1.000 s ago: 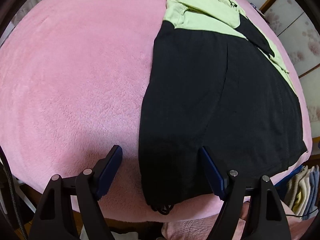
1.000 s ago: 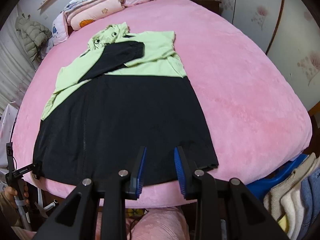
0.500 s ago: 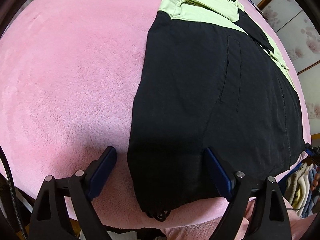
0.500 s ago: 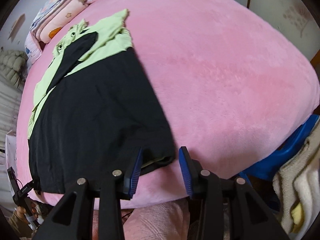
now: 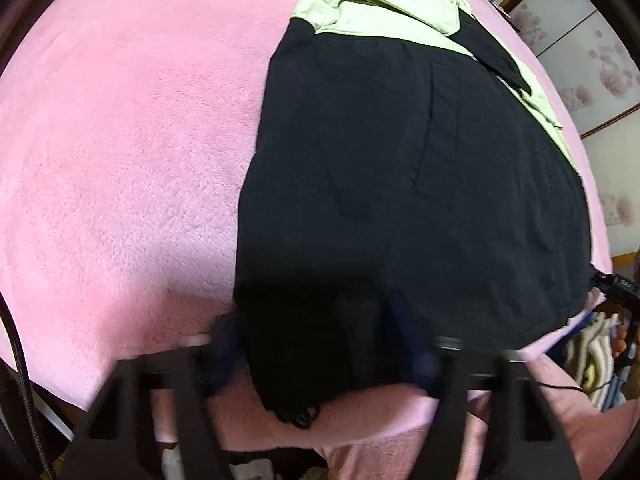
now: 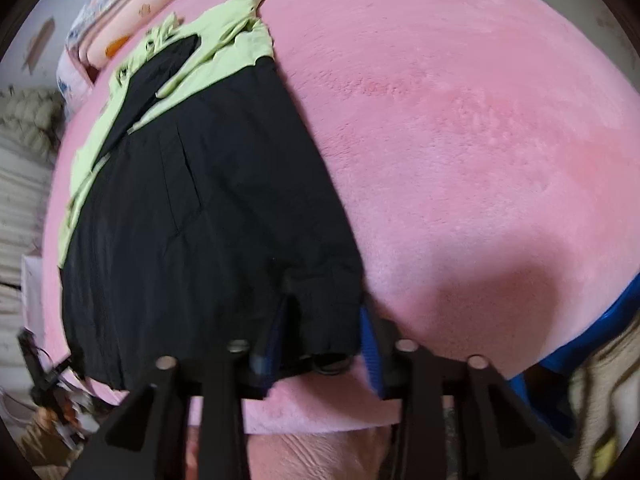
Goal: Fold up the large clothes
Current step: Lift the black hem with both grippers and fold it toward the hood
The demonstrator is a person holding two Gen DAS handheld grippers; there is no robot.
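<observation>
My black-and-lime-green jacket (image 5: 420,168) lies spread flat on the pink bed, sleeves folded across its green top, black hem at the bed's near edge.

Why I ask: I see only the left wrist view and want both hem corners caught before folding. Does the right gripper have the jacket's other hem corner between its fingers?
Observer: Yes. In the right wrist view the right gripper straddles the right hem corner of the jacket, with a finger on either side and the jaws not closed.
Operator: Anything dangling there?
Observer: A dark cord loop hangs just below that corner, between the fingers.
Operator: What lies beyond the collar?
Observer: Folded bedding is stacked there, apart from the jacket.
</observation>
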